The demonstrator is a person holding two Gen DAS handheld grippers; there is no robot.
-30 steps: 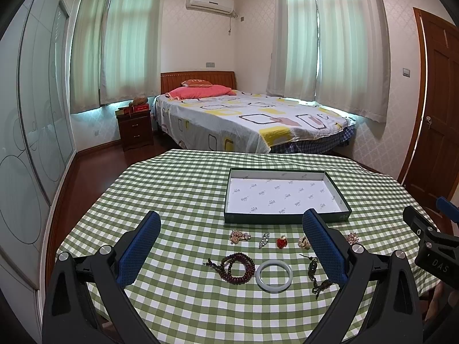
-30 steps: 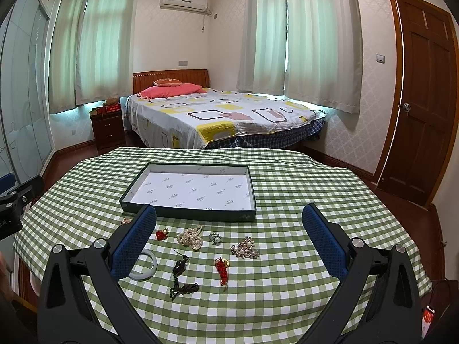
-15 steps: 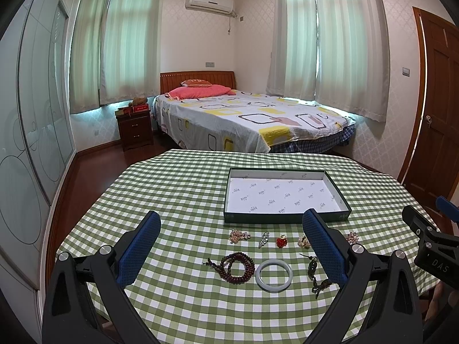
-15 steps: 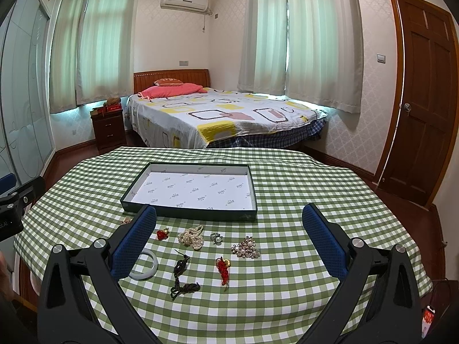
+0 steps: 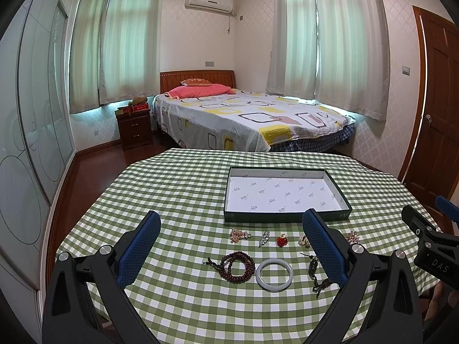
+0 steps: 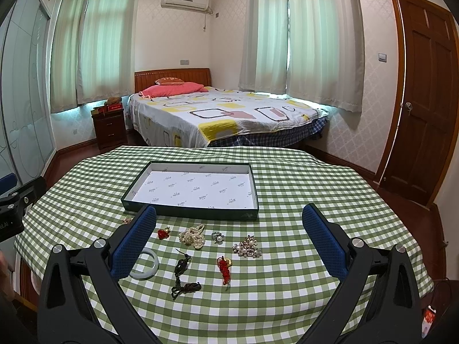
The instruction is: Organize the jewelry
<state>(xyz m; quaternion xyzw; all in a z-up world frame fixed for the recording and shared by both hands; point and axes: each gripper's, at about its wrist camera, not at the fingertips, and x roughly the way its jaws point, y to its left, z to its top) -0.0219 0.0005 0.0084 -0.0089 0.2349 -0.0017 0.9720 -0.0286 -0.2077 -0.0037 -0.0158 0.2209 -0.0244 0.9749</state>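
Both the left gripper (image 5: 231,246) and right gripper (image 6: 229,240) hang spread wide, holding nothing, above the checked counter (image 5: 178,200), where jewelry (beads (image 5: 237,263), a pale bangle (image 5: 274,273), pearls (image 6: 192,235)) lies loose between the counter's near edge and the shallow tray (image 5: 287,217).

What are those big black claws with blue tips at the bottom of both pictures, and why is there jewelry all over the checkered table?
They are two grabbers that a person holds, one in each hand. Each carries a camera looking along its fingers, so one picture comes from the left gripper and one from the right gripper. Both are open and hold nothing. On the tablecloth lie a brown bead bracelet, a pale bangle, a pearl strand, a small ring, a pearl brooch, a red tassel charm and other small pieces. Behind them sits an empty box tray, probably where the jewelry will go.
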